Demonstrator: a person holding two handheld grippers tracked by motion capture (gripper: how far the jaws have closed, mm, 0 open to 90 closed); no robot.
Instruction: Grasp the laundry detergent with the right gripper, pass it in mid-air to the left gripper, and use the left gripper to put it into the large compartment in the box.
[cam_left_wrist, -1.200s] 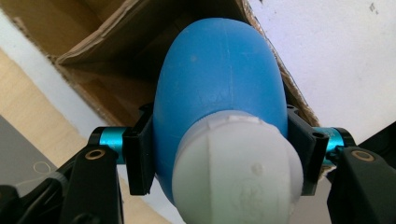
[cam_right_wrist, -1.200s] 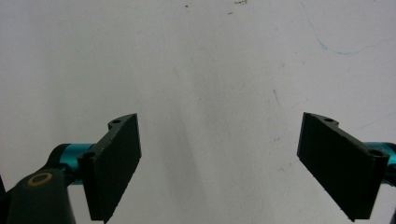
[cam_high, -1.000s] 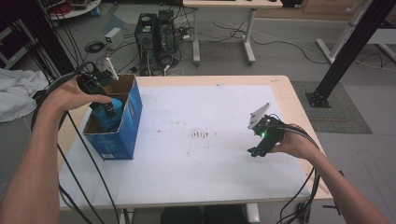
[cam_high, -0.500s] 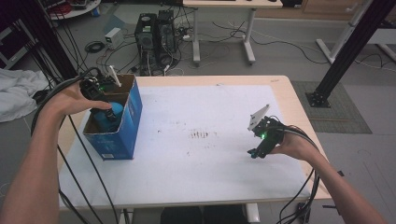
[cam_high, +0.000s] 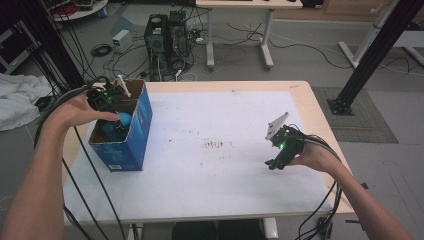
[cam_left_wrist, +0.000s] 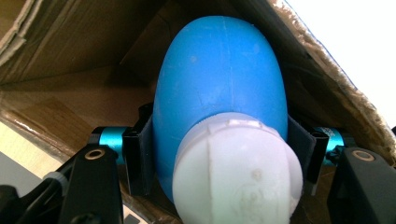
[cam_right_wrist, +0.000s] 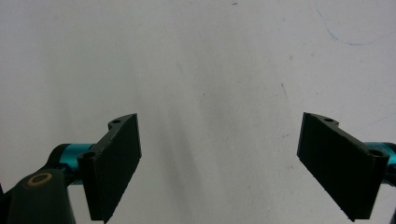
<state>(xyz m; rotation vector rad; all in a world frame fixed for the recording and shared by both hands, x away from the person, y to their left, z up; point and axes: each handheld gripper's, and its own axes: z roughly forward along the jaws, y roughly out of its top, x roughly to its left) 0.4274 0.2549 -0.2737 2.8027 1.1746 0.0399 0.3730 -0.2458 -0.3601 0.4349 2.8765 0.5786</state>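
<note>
**Blue bottle gripped inside the box**

At the desk's (cam_high: 225, 200) nine o'clock edge, the left gripper (cam_high: 117, 122) clamps a blue bottle (cam_left_wrist: 219, 88) with a white cap (cam_left_wrist: 236, 172) inside a blue cardboard box (cam_high: 135, 135); its label print is unreadable. At three o'clock, the right gripper (cam_right_wrist: 219, 163) hangs wide open, empty.

A lab or workshop is suggested — computer towers (cam_high: 167, 37) and tangled cables (cam_high: 240, 30) are seen on the bare floor, with black metal framing (cam_high: 372, 45) beside the counter (cam_high: 300, 95).
</note>
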